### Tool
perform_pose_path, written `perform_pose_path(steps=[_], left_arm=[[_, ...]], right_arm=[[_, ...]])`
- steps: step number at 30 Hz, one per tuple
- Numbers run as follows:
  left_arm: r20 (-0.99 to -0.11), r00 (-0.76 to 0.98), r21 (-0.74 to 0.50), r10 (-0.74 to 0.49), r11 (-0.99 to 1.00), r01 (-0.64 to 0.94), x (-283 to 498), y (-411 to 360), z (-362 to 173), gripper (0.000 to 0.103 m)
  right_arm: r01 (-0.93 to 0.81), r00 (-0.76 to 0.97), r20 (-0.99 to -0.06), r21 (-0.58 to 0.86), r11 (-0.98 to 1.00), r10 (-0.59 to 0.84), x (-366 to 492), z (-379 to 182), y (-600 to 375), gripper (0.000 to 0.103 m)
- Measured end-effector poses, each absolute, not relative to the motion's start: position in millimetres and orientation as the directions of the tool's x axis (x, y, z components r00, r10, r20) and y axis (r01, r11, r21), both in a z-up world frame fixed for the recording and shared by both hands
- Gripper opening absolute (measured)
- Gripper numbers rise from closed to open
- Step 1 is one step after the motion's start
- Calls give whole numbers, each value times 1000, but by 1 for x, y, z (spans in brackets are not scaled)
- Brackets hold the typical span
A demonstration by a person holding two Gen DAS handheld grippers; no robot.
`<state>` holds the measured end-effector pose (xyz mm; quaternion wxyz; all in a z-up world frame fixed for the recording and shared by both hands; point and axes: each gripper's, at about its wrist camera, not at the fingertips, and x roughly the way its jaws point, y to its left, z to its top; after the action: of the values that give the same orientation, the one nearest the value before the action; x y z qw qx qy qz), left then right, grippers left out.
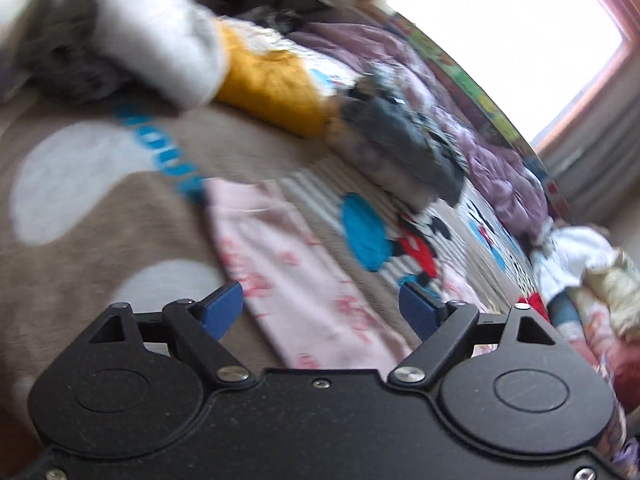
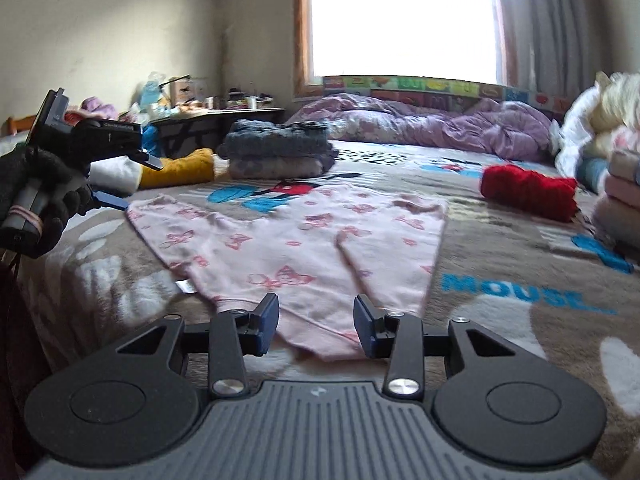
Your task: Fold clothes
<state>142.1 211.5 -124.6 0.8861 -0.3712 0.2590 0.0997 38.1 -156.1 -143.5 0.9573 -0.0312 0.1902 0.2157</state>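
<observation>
A pink garment with a bow print (image 2: pixel 304 248) lies flat on the cartoon-print blanket (image 2: pixel 520 312). It also shows in the left wrist view (image 1: pixel 304 276). My right gripper (image 2: pixel 316 322) is open and empty, just in front of the garment's near hem. My left gripper (image 1: pixel 322 312) is open and empty above the garment's edge. In the right wrist view the left gripper (image 2: pixel 120 184) hovers by the garment's far left corner, held by a gloved hand (image 2: pixel 36 196).
A stack of folded grey clothes (image 2: pixel 276 150) sits at mid bed, next to a yellow garment (image 2: pixel 176 172). A red item (image 2: pixel 528 190) lies on the right. More folded clothes (image 2: pixel 616 184) pile at far right. A purple duvet (image 2: pixel 440 124) lies under the window.
</observation>
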Motion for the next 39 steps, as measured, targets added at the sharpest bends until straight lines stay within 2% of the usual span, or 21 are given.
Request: perform_pose_path(steps=[6,9,13,15,18,20,21,23,31,39], left_arm=[[-526,848,-685,-62,622,-379,128,233,-140,85],[-515,855,-717,-63,578,-390,127,245,-149,75],[-483,873,-750,-66,546,-374,133,254,-155,73],[-479,876,-738,-56,567,-367,141,253,-155,68],[-481,876,-711,-39,602,-364,154,251,-157,53],[-494,869,-688,-17,618,-379,162,250,-158,33],[-500,866,-679,-7,625,-386,165,250,-159,31],[-499,867,-672,5,630,-390,168,249,-158,4],[-358,933,-628,-26,746,-220,168,212,-115,2],[-286,948,-559,-138,828,-48,176,134,-82,2]], right_arm=[[-496,808,-400,-66,866,432,34,-147,-121,42],[-522,799,-410,-113,845,439,32,-149,-105,42],[-551,788,-421,-156,820,449,30,-150,-86,42],[-562,780,-426,-154,813,458,30,-150,-80,42],[-565,776,-422,-134,814,469,34,-147,-76,43],[-558,776,-424,-116,822,467,37,-147,-77,43],[-554,776,-425,-107,826,465,38,-147,-78,43],[-546,776,-427,-89,833,463,42,-147,-79,43],[-484,796,-406,20,875,449,55,-144,-105,42],[-364,812,-347,328,872,470,76,-140,-163,42]])
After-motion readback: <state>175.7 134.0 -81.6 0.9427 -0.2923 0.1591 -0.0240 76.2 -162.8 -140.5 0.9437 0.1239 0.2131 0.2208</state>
